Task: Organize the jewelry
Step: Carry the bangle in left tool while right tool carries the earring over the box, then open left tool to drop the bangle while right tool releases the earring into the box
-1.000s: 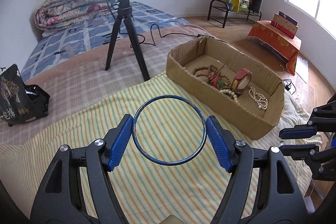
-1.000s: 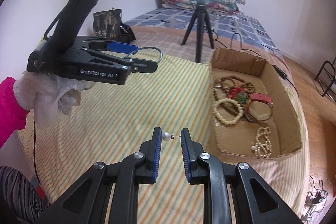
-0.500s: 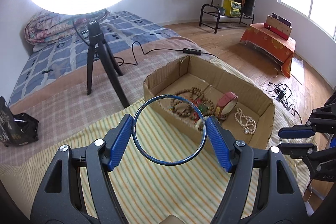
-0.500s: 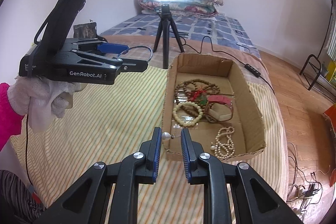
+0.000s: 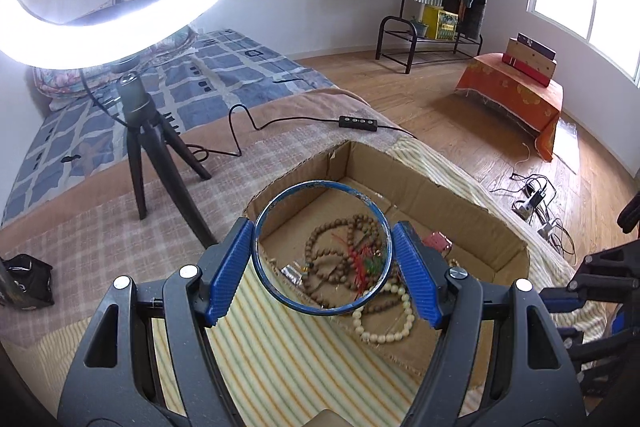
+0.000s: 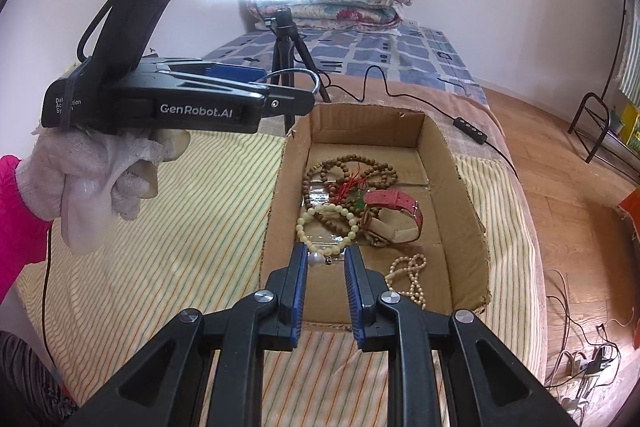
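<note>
My left gripper [image 5: 322, 247] is shut on a thin blue bangle [image 5: 280, 303] and holds it above the near left rim of the cardboard box [image 5: 420, 191]. It also shows in the right wrist view [image 6: 288, 95], above the box's far left corner. My right gripper [image 6: 325, 261] is shut on a pearl earring [image 6: 316, 259] and holds it over the near end of the box [image 6: 464, 195]. In the box lie brown bead strings [image 6: 344, 167], a cream bead bracelet [image 6: 326, 227], a pink-strapped watch [image 6: 394, 215] and a pearl strand [image 6: 410, 277].
The box sits on a striped cloth [image 6: 192, 227] over a bed. A ring light on a black tripod [image 5: 148, 147] stands behind the box, with its cable and switch [image 5: 358, 121] on the blanket. A wooden floor with cables [image 6: 580, 359] lies to the right.
Both grippers have moved to the box with their loads. The bangle is now over the box's rim and the earring over its near end.
</note>
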